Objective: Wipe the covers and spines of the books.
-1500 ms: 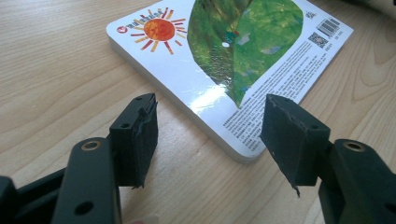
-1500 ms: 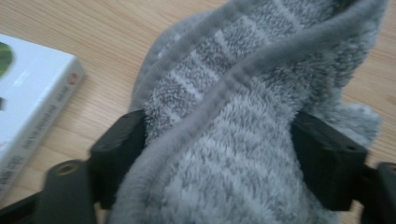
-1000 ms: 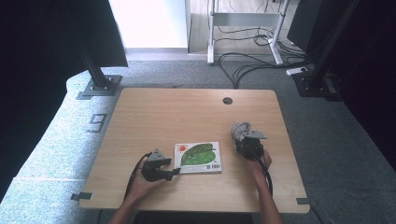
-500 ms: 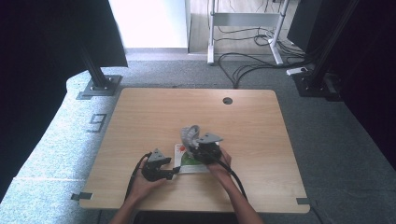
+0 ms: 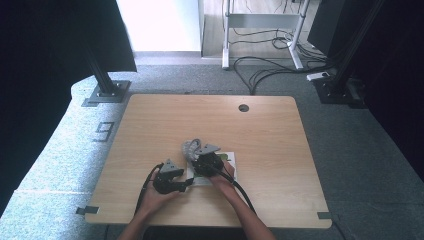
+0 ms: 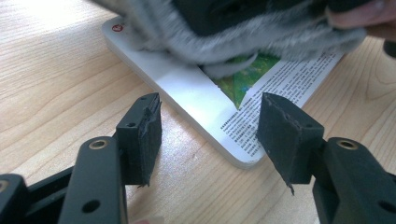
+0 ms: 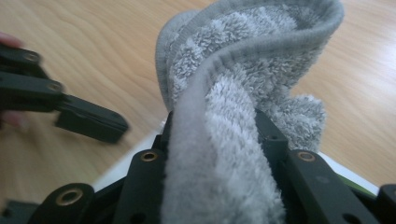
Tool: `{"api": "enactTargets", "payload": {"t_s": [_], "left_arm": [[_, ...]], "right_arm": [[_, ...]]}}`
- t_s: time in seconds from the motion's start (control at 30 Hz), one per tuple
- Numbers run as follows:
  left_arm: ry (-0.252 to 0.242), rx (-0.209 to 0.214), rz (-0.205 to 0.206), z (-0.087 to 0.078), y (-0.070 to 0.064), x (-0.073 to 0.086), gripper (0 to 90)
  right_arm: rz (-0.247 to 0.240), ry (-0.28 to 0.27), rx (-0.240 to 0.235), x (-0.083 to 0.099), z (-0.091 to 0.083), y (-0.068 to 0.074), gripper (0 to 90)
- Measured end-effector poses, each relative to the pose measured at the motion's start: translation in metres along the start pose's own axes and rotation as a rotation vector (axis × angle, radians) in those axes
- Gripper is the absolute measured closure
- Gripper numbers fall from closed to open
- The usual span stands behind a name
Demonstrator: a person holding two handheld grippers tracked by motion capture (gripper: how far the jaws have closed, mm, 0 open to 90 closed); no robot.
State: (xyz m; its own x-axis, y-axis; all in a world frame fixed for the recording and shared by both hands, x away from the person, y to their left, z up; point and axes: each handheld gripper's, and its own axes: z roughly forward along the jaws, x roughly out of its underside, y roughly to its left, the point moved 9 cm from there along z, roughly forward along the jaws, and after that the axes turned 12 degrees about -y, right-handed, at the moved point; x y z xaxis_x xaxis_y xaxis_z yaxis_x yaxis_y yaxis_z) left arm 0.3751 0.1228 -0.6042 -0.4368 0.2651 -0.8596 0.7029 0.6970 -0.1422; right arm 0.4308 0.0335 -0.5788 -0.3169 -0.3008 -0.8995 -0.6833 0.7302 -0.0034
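Observation:
A white booklet (image 5: 228,161) with a green picture and printed text lies flat on the wooden table (image 5: 210,120) near its front edge. My right gripper (image 5: 204,161) is over the booklet, shut on a grey fluffy cloth (image 5: 191,147). In the right gripper view the cloth (image 7: 243,51) bulges up between the jaws of the right gripper (image 7: 215,126). My left gripper (image 5: 186,182) rests on the table at the booklet's left corner. In the left gripper view its jaws (image 6: 208,121) stand open, with the booklet (image 6: 177,88) corner in front of them and the cloth (image 6: 224,42) lying over the booklet's far part.
A round cable hole (image 5: 243,107) sits near the table's far edge. Black stand bases (image 5: 106,92) and cables (image 5: 270,70) lie on the grey carpet beyond the table. Cables trail from both grippers toward the front edge.
My right gripper has carried the cloth from the right part of the table leftward onto the booklet. The left gripper has stayed where it was.

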Motion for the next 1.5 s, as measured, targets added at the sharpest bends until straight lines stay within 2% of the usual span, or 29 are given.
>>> {"api": "enactTargets", "payload": {"t_s": [0.1,0.17,0.37,0.5,0.57,0.6,0.67,0.7,0.73,0.87,0.93,1.0,1.1,1.27,1.43,1.5], "left_arm": [[0.002,-0.001,0.005,0.0,0.0,0.0,40.7],[0.001,-0.002,0.007,0.0,0.0,0.0,40.7],[-0.001,-0.004,0.006,0.0,0.0,0.0,40.9],[0.001,-0.002,0.005,0.0,0.0,0.0,40.9],[0.002,-0.001,0.006,0.0,0.0,0.0,40.8],[0.003,-0.001,0.007,0.0,0.0,0.0,40.7],[0.0,-0.003,0.006,0.0,0.0,0.0,40.7],[0.0,-0.004,0.006,0.0,0.0,0.0,40.8],[-0.001,-0.005,0.007,0.0,0.0,0.0,40.9],[-0.003,-0.004,0.006,0.0,0.0,0.0,40.8],[-0.004,-0.003,0.005,0.0,0.0,0.0,40.8],[-0.003,-0.002,0.005,0.0,0.0,0.0,40.8],[-0.003,-0.001,0.004,0.0,0.0,0.0,40.8],[-0.002,-0.002,0.007,0.0,0.0,0.0,40.8],[0.0,0.002,0.002,0.0,0.0,0.0,40.8],[0.002,0.005,-0.003,0.0,0.0,0.0,40.6]], "right_arm": [[-0.009,0.001,0.045,0.005,-0.01,-0.014,62.3],[0.004,-0.003,0.067,0.009,-0.018,-0.025,62.0],[0.041,-0.018,0.184,0.02,-0.042,-0.064,61.7],[0.085,-0.032,0.234,0.026,-0.054,-0.083,61.9],[0.088,-0.041,0.242,0.024,-0.055,-0.082,62.2],[0.079,-0.049,0.237,0.021,-0.055,-0.077,62.3],[0.055,-0.069,0.19,0.012,-0.051,-0.06,62.4],[0.049,-0.075,0.146,0.006,-0.047,-0.045,62.4],[0.041,-0.079,0.123,0.003,-0.044,-0.036,62.4],[0.002,-0.05,0.005,-0.004,-0.023,0.007,62.4],[0.007,-0.028,-0.025,-0.001,-0.013,0.019,62.3],[0.011,-0.014,-0.027,0.005,-0.007,0.023,62.2],[0.03,-0.025,-0.025,0.007,-0.008,0.022,62.1],[0.04,-0.035,0.006,0.009,-0.021,0.009,61.7],[0.061,-0.047,0.063,0.018,-0.04,-0.016,61.5],[0.086,-0.059,0.092,0.022,-0.049,-0.03,61.5]]}}
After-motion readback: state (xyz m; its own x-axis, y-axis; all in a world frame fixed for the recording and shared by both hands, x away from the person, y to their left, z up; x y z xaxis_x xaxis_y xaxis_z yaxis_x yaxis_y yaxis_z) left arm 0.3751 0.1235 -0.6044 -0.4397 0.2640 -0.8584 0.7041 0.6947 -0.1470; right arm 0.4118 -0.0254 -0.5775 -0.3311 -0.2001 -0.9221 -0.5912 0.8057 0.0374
